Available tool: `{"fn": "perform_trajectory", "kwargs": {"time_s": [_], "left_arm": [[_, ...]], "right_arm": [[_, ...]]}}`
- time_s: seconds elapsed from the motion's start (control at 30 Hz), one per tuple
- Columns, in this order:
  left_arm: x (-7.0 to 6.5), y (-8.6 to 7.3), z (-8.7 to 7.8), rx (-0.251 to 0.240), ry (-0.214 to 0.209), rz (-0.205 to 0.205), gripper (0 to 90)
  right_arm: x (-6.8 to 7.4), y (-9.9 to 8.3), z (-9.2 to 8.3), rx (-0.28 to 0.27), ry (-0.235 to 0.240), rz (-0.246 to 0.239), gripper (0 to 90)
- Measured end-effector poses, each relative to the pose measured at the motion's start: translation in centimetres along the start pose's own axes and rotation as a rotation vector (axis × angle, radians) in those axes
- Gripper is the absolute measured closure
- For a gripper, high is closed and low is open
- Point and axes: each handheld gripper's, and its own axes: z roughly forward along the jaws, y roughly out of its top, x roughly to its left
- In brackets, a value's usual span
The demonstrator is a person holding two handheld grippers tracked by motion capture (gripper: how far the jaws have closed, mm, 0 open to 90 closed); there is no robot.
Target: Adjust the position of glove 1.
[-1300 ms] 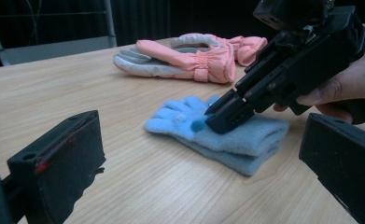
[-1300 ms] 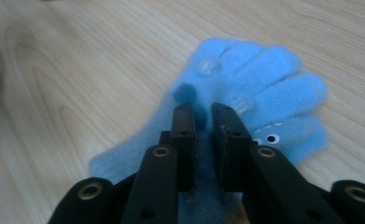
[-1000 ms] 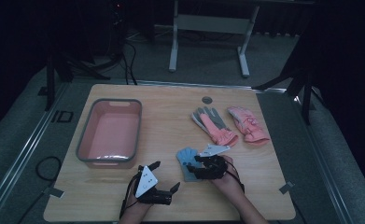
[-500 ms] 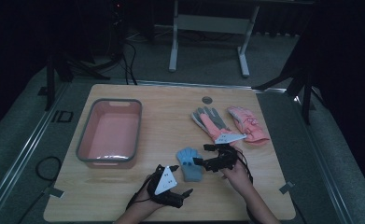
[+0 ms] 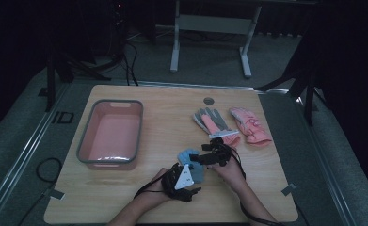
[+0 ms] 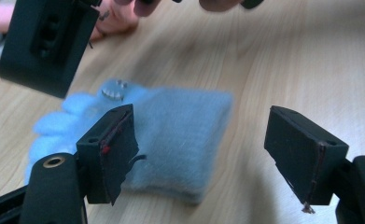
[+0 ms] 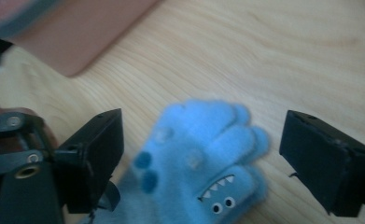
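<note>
Straddling blue glove [image 7: 203, 158], grippers unclamped

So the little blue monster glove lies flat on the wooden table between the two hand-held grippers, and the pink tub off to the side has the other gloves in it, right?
Not quite. The pink tub holds no gloves: the grey and pink gloves lie on the table on the other side, as the high view shows. The rest is right: the blue glove lies flat between the left hand-held gripper and the right hand-held gripper.
</note>
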Motion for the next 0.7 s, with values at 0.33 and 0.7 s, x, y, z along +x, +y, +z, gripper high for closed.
{"fn": "perform_trajectory", "kwargs": {"time_s": [0.33, 0.7], "left_arm": [[0.4, -0.2, 0.9, 0.061, 0.001, 0.009, 39.3], [0.4, -0.2, 1.0, 0.061, 0.005, -0.004, 48.8]], "right_arm": [[0.5, -1.7, 2.4, 0.036, -0.161, -0.055, 29.6], [2.0, -2.5, 2.5, 0.038, -0.211, -0.152, 45.5]]}}
